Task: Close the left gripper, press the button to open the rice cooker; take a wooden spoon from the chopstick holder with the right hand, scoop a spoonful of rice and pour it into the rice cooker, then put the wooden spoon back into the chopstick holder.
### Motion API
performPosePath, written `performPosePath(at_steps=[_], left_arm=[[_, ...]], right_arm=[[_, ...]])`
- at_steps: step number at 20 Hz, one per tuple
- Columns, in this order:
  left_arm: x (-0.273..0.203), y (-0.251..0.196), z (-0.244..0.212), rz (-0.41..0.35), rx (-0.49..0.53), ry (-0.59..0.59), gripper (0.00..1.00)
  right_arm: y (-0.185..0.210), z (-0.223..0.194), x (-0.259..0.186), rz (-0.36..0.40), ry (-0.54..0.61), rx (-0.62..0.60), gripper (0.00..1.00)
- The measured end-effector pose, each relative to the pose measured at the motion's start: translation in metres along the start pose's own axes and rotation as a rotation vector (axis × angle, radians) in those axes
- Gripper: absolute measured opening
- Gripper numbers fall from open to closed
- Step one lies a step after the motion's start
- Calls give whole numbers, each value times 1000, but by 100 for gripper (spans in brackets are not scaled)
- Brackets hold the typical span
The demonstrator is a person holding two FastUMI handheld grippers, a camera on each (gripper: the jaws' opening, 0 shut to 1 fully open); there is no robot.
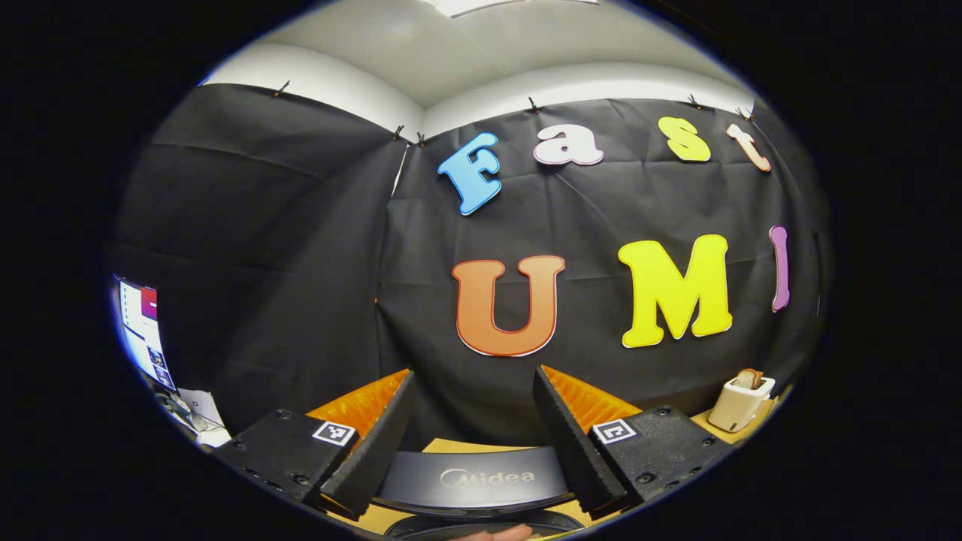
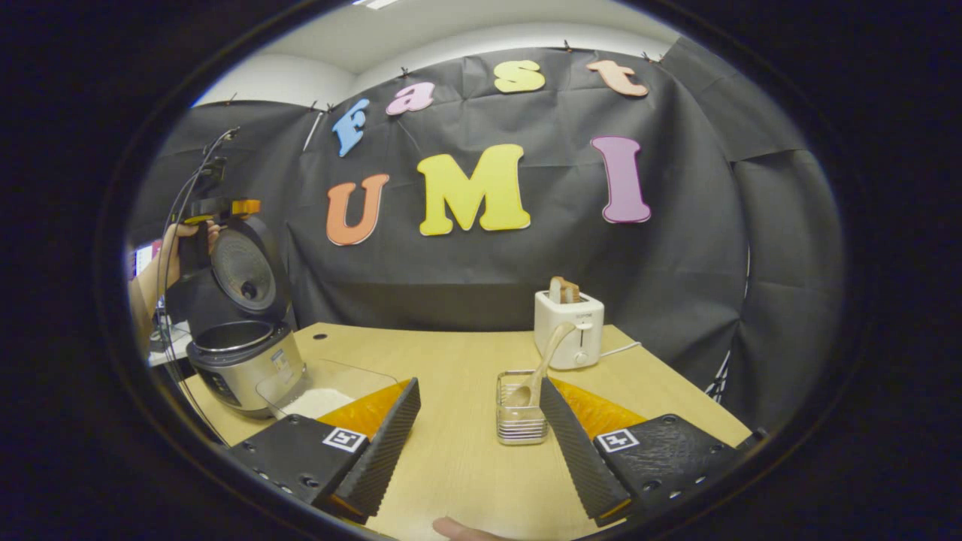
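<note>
On the wooden table, the wooden spoon leans in the chopstick holder, just before the toaster. The right gripper, fingers spread, should straddle the handle squarely. The rice cooker stands open far left; the left gripper is also spread.

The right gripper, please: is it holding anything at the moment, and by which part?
Nothing is held. The right tongs are open above the table, and the wooden spoon stands in the chopstick holder.

We note a white toaster with bread slices in its slots, centre of the right gripper view, on the wooden table. A monitor sits at the left gripper view's left edge.
</note>
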State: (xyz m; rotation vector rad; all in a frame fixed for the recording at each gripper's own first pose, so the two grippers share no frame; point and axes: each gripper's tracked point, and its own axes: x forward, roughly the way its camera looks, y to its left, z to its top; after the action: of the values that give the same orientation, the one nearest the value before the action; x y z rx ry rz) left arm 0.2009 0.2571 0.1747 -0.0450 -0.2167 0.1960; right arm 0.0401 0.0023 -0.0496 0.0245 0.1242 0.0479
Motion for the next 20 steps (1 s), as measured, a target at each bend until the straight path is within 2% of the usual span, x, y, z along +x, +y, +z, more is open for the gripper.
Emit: performPosePath(at_steps=[11,16,20], left_arm=[[-96,-10,-25,-31,20,-139,98],[-138,-17,-58,-43,34,-154,100],[-160,-18,-84,-50,32,-147,98]], right_arm=[[7,-2,-1,11,8,-11,95],[9,-4,-1,12,16,-16,94],[11,-6,0,10,22,-18,95]])
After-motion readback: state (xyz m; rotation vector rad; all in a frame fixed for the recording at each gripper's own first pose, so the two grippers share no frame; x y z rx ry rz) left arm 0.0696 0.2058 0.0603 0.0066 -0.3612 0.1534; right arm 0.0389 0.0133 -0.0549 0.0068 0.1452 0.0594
